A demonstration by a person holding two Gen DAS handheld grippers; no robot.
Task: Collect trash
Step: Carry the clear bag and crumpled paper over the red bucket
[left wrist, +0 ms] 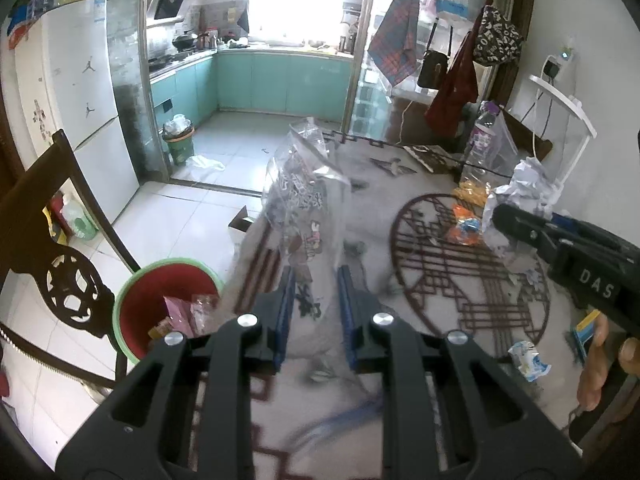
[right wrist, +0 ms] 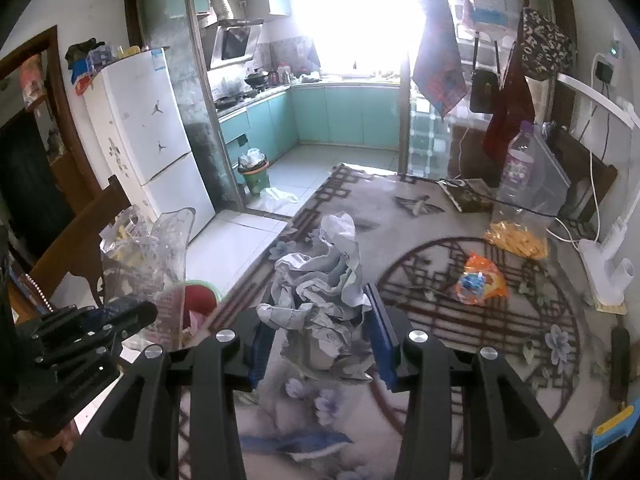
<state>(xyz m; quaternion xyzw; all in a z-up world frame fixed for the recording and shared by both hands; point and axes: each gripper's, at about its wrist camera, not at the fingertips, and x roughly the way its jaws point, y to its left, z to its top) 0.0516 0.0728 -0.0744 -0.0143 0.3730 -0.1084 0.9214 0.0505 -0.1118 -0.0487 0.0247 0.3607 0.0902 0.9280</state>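
Trash collection: left hand-held gripper (left wrist: 316, 284) clamps clear plastic bag (left wrist: 306, 188); right hand-held gripper (right wrist: 320, 312) grips crumpled paper (right wrist: 324, 292), red bin (left wrist: 160, 304) at eight o'clock.

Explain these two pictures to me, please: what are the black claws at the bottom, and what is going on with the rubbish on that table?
There is no robot here. A person holds a two-fingered grabbing tool in each hand, and each tool carries a wide-angle camera looking along its fingers. So one picture is the left tool's view, the other the right's.

In the left view, the left gripper is shut on a clear plastic bag printed with cartoons. Just beyond the table edge stands a green bin with a red liner, with some wrappers already in it.

In the right view, the right gripper is shut on a wad of crumpled paper.

On the patterned tablecloth there lie an orange snack wrapper, a yellow packet and an empty plastic bottle. A white desk lamp stands at the right.
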